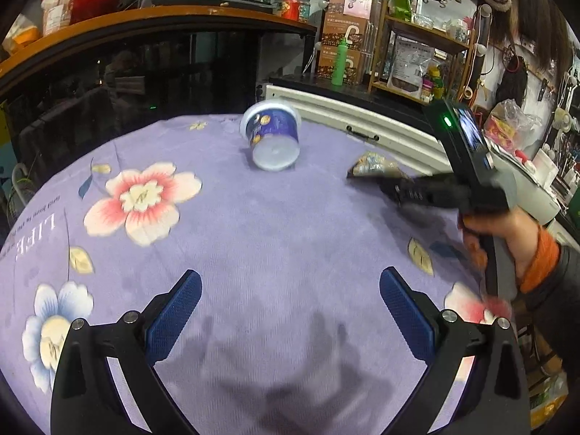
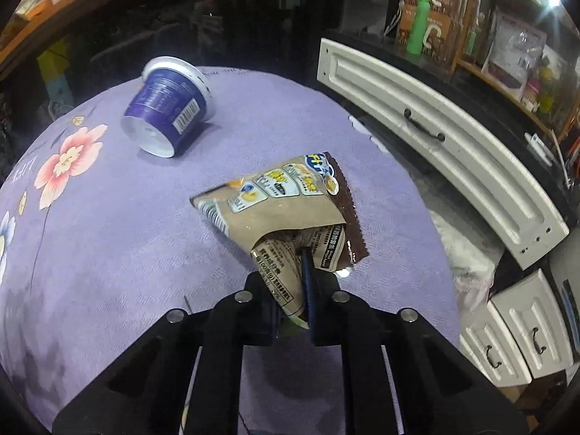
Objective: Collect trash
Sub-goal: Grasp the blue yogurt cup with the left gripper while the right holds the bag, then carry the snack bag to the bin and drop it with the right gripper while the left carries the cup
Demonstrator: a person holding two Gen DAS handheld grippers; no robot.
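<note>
Where we find things on the table

We see the cup [image 1: 272,137] lying on its side on the tablecloth [image 1: 253,246] toward the far edge, its base turned toward us. To its right, well apart, the snack wrapper [image 2: 279,210] sits pinched between the closed fingers of our right gripper [image 2: 293,290], above the cloth. Our left gripper [image 1: 290,311] hangs over the near part of the cloth, fingers spread. Beyond the table's right edge stands the cabinet [image 2: 453,137], with shelves [image 1: 427,32] behind it.
</note>
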